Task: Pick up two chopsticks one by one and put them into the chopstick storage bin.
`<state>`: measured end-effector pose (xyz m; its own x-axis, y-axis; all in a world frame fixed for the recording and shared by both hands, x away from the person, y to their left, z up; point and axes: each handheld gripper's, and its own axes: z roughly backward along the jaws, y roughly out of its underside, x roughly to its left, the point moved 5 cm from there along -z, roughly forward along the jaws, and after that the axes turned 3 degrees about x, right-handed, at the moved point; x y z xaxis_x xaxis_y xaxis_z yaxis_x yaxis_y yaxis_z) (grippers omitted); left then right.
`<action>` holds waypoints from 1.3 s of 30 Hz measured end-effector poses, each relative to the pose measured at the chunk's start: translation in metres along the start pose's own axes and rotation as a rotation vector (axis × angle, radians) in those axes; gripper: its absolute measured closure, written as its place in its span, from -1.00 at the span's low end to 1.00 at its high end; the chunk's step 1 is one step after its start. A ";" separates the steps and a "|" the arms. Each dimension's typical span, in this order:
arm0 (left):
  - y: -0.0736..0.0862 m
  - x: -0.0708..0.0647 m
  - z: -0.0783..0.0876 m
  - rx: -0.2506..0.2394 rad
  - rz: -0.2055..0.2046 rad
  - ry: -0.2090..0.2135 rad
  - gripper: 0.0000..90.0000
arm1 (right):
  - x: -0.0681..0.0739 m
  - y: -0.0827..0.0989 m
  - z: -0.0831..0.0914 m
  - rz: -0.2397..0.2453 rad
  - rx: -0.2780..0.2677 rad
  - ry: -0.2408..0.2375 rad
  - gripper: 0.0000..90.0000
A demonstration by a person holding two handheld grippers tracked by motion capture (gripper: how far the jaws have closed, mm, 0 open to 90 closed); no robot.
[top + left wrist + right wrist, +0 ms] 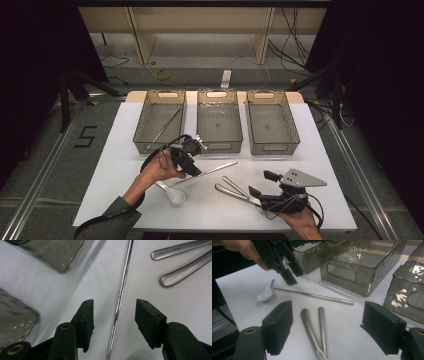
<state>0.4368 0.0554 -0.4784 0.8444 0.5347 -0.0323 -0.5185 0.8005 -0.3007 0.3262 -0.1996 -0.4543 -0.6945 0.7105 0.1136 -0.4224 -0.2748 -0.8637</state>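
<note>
A thin metal rod (212, 170) lies on the white table (125, 150). My left gripper (192, 169) points down over the rod's left part. In the left gripper view the rod (120, 295) runs between the jaws of the left gripper (115, 303), which is open, and neither pad touches it. The right gripper view shows that gripper (294, 277) low above the rod (317, 296), close to a white ceramic spoon (265, 293). My right gripper (328, 307) stands open near the front edge, with two metal utensil handles (312, 332) lying between its jaws, untouched.
Three smoky clear bins stand in a row at the back: the left bin (160, 100) holds another thin rod (167, 125), while the middle bin (219, 97) and right bin (272, 97) look bare. The white spoon (173, 192) lies below my left hand.
</note>
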 end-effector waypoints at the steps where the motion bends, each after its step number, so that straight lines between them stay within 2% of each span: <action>1: 0.000 0.000 -0.001 0.005 -0.003 0.003 0.14 | 0.000 0.000 0.000 0.000 0.000 0.000 -0.43; 12: -0.003 -0.001 -0.013 0.030 -0.018 0.016 0.38 | 0.000 0.000 0.000 0.002 0.003 -0.001 -0.43; 22: -0.003 -0.004 -0.020 0.040 -0.024 0.034 0.48 | 0.000 0.000 0.000 0.001 0.004 0.000 -0.43; 33: -0.001 -0.002 -0.031 0.067 -0.043 0.026 0.70 | 0.000 0.001 -0.001 0.000 0.005 -0.004 -0.43; 39: -0.001 -0.002 -0.032 0.068 -0.058 0.011 0.75 | 0.000 0.001 -0.001 -0.001 0.003 -0.003 -0.43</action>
<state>0.4394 0.0449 -0.5085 0.8744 0.4844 -0.0277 -0.4765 0.8465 -0.2373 0.3267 -0.1995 -0.4553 -0.6960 0.7087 0.1155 -0.4244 -0.2762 -0.8623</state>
